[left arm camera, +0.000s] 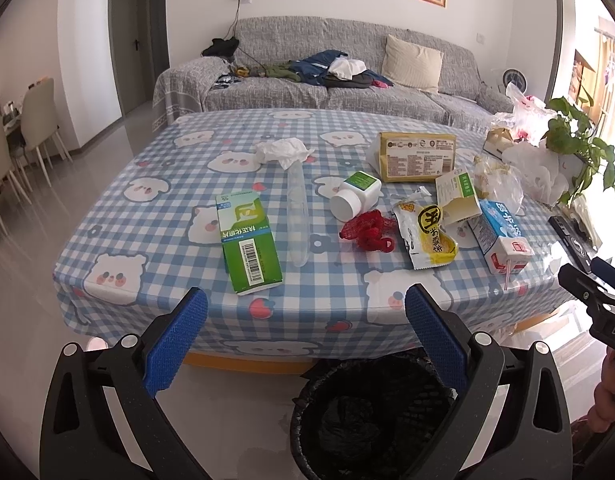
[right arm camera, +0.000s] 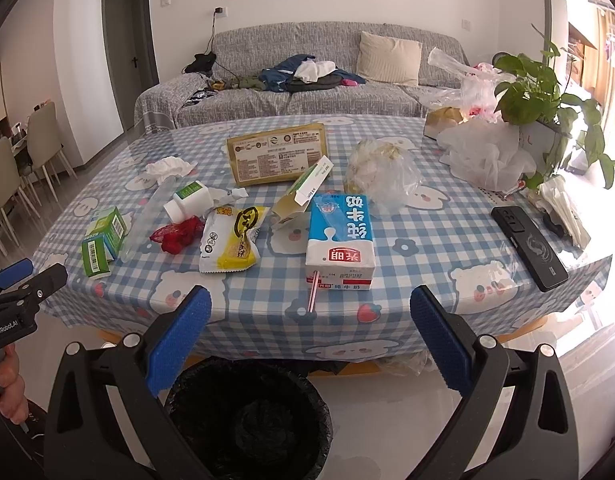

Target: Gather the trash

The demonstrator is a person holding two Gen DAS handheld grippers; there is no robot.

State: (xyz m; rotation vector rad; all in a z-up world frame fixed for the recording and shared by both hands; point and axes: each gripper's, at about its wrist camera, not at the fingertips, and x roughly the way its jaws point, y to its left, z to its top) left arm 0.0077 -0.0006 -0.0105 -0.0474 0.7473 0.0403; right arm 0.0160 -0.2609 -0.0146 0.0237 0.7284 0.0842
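both claws hang wide and empty over a black-lined trash bin (right arm camera: 247,412) on the floor: the left claw (left arm camera: 307,332) and the right claw (right arm camera: 311,334) short of the desk's (left arm camera: 167,240) near edge. beyond them litter lies scattered on the checked cloth: a green carton (left arm camera: 249,242), red netting (left arm camera: 367,230), a yellow snack wrapper (right arm camera: 231,244), a blue milk carton (right arm camera: 341,246) with its straw, crumpled tissue (left arm camera: 283,151). a black phone (right arm camera: 529,246) and potted plant (right arm camera: 547,92) sit to the right; a grey sofa (left arm camera: 327,80) lies behind.
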